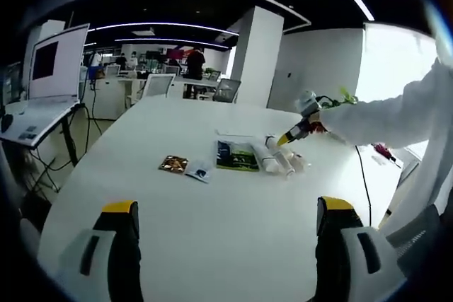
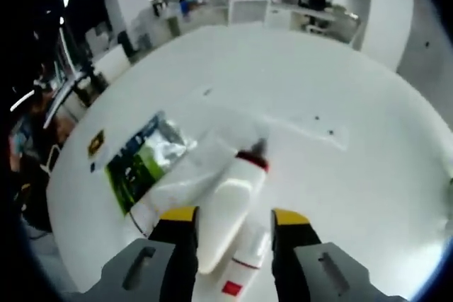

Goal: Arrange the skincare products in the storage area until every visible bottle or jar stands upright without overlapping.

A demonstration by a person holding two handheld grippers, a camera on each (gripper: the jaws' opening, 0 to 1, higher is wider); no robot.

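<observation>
Several white skincare bottles and tubes (image 1: 274,155) lie on their sides in a cluster on the white table (image 1: 212,238), beside a green sachet (image 1: 237,155). My right gripper (image 1: 291,135), held by a person in a white sleeve, hovers right over them. In the right gripper view a white bottle with a red collar (image 2: 230,206) lies between its jaws. A gap shows at the right jaw, so my right gripper (image 2: 233,216) is open. A smaller red-labelled bottle (image 2: 244,263) lies under it. My left gripper (image 1: 228,210) stands open, well short of the cluster.
A brown sachet (image 1: 173,164) and a small white packet (image 1: 199,171) lie left of the green one. A crumpled clear bag (image 2: 205,148) sits by the tubes. A laptop stand (image 1: 49,76) is off the table's left; chairs (image 1: 226,90) line the far edge.
</observation>
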